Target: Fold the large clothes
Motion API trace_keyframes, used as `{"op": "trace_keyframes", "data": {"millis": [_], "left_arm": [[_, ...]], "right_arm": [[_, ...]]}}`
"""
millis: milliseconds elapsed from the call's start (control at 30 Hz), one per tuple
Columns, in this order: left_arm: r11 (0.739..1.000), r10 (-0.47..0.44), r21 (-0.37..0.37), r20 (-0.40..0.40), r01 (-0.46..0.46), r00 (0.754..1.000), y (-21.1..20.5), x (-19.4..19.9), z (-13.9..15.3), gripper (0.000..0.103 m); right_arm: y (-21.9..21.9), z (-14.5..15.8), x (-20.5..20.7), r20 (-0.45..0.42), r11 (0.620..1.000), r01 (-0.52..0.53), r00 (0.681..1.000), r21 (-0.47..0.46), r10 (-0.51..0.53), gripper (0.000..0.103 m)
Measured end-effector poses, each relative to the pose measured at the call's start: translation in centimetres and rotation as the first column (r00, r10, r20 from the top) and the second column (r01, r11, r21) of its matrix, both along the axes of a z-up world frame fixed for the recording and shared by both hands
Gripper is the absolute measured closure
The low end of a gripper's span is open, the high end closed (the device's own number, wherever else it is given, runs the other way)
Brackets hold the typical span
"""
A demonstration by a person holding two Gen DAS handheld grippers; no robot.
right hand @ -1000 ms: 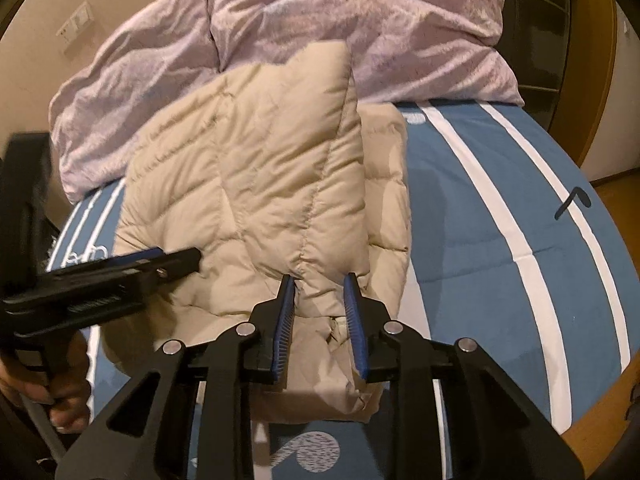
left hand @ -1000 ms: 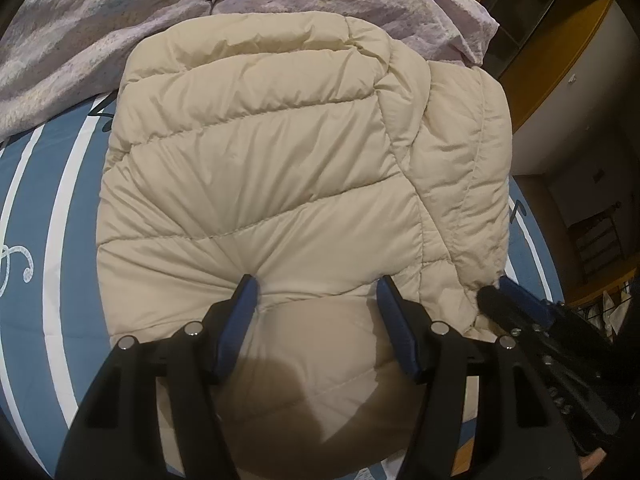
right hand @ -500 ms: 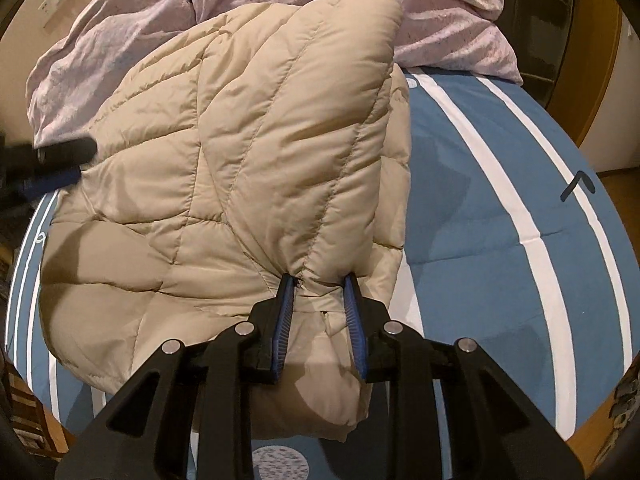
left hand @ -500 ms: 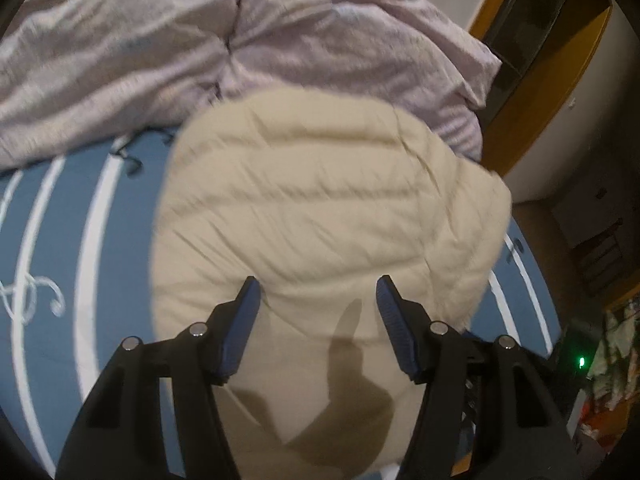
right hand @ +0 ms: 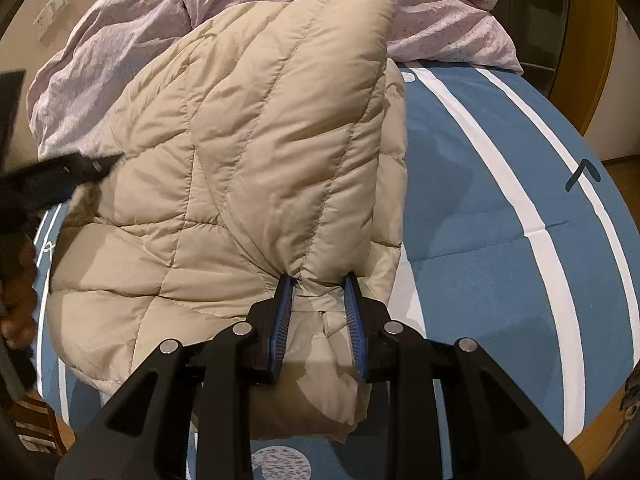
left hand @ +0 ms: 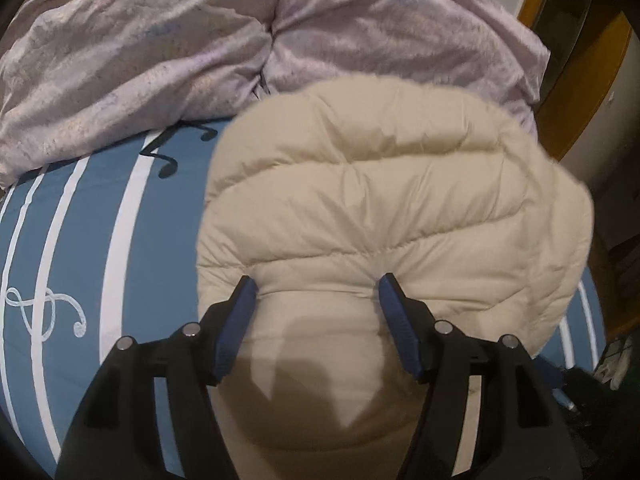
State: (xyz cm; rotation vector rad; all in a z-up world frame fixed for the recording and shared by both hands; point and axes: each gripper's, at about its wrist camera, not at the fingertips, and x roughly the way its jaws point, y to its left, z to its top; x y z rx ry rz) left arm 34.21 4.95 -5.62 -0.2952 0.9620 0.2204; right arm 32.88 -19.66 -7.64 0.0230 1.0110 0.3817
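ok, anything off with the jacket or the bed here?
Nothing damaged. The jacket hangs bunched from the right gripper, its fold uneven; the left gripper straddles a puffed section. The quilt is heaped at the bed's head.
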Motion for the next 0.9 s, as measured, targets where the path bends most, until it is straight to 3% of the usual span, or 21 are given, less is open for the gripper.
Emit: {"op": "trace_keyframes", "data": {"millis": [233, 367, 500, 733, 900], "left_arm": [[1.000, 0.005, -0.007, -0.012, -0.005, 1.000, -0.2, 0.4, -0.9, 0.039], [1.000, 0.009, -0.018, -0.009, -0.009, 1.000, -0.2, 0.5, -1.0, 0.039], [1.000, 0.008, -0.017, -0.008, -0.008, 1.000, -0.1, 0.5, -1.1, 0.039], [1.000, 0.005, -0.014, -0.004, -0.005, 1.000, -0.2, 0.5, -1.1, 0.039], [1.000, 0.003, -0.019, 0.004, -0.002, 1.000, -0.2, 0.5, -1.1, 0.039]], "right_arm": [[-1.0, 2.1, -0.3, 0.038, 1.000, -0.005, 0.999, 0.006, 0.004, 0.069], [-1.7, 5.4, -0.1, 0.117, 0.996, -0.001, 0.993, 0.089, -0.009, 0.057], [-0.6, 7.9, 1.4, 0.177, 0.989, -0.031, 0.984, 0.142, 0.006, 0.056], [3.5, 7.8, 4.8, 0.217, 0.992, -0.078, 0.975, 0.096, 0.055, 0.056], [4.5, 6.4, 6.8, 0.216, 0.998, -0.052, 0.975, 0.035, 0.044, 0.057]]}}
